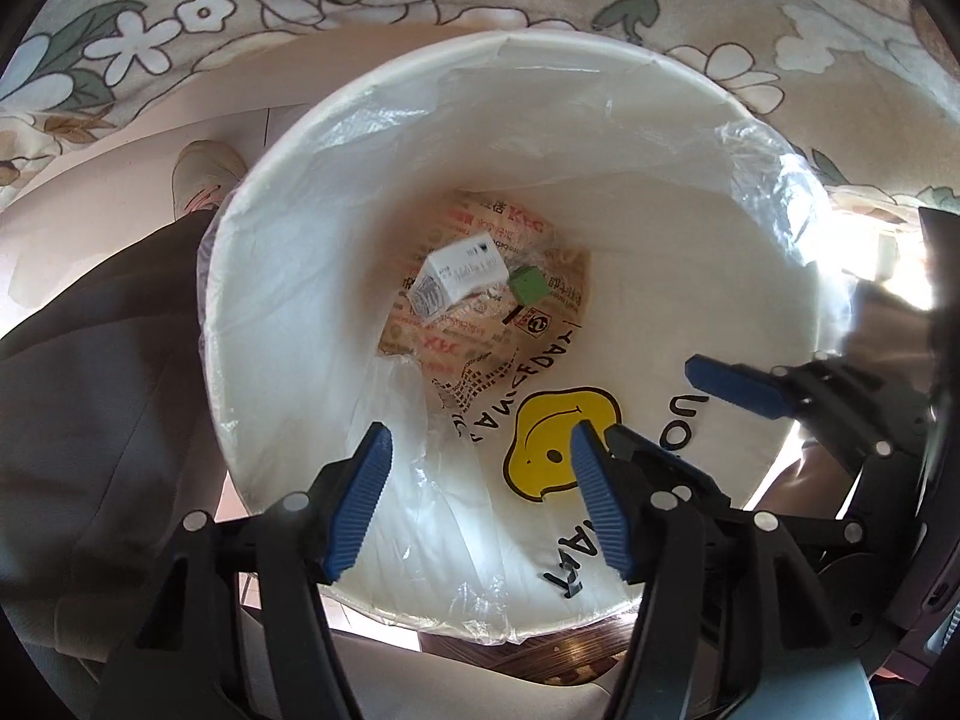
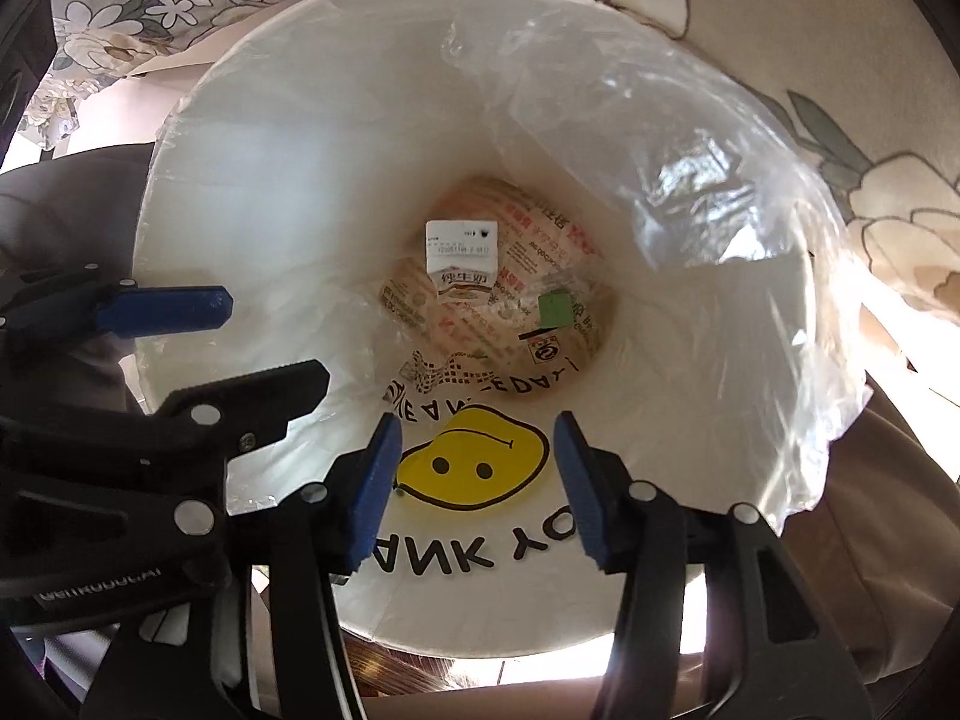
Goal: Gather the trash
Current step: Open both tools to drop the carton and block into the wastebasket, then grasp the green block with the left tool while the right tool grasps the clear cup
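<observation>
Both grippers hang over a white waste bin (image 1: pixel 288 192) (image 2: pixel 198 120) lined with a clear plastic bag that bears a yellow smiley face (image 1: pixel 558 438) (image 2: pixel 474 462). At the bin's bottom lie a small white milk carton (image 1: pixel 456 276) (image 2: pixel 461 261), a little green block (image 1: pixel 528 287) (image 2: pixel 555 309) and a printed brown paper wrapper (image 1: pixel 480 354) (image 2: pixel 540 240). My left gripper (image 1: pixel 480 498) stands open with nothing between its blue pads. My right gripper (image 2: pixel 477 489) is open too and holds nothing. Each gripper's blue fingers (image 1: pixel 738 387) (image 2: pixel 162 309) show in the other's view.
A cloth with a flower pattern (image 1: pixel 150 48) (image 2: pixel 870 198) lies behind and beside the bin. A person's dark trouser leg (image 1: pixel 102 360) and light shoe (image 1: pixel 201 177) stand at the bin's left. Pale floor (image 1: pixel 66 204) shows at the left.
</observation>
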A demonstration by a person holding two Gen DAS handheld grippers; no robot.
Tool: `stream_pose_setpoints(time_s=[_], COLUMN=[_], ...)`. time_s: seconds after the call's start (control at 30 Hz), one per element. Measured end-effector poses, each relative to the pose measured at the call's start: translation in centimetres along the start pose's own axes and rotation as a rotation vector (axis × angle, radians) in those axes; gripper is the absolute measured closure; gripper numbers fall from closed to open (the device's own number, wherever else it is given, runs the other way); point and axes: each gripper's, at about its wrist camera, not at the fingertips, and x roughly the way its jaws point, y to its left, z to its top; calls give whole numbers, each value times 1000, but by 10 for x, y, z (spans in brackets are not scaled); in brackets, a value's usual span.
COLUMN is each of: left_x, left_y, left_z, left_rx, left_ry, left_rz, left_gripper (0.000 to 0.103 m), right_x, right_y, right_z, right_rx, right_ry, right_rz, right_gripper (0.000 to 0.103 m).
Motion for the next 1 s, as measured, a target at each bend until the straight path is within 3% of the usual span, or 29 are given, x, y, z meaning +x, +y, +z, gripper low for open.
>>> stream_pose_setpoints(time_s=[0.5,0.7,1.0], left_x=[-14,-55,-144], left_y=[-2,-14,-27], left_z=[-9,-29,-66], left_rx=[16,93,184], left_ry=[-16,-114,-307], left_rz=[12,64,98], left_gripper=[39,39,39], right_x=[-2,-38,-131], right_y=[-2,0,13], right_z=[-8,-29,-71], right_rx=[-8,-43,-115], right_ry=[-6,-53,-205], right_rz=[6,41,42], right_gripper=[49,49,49])
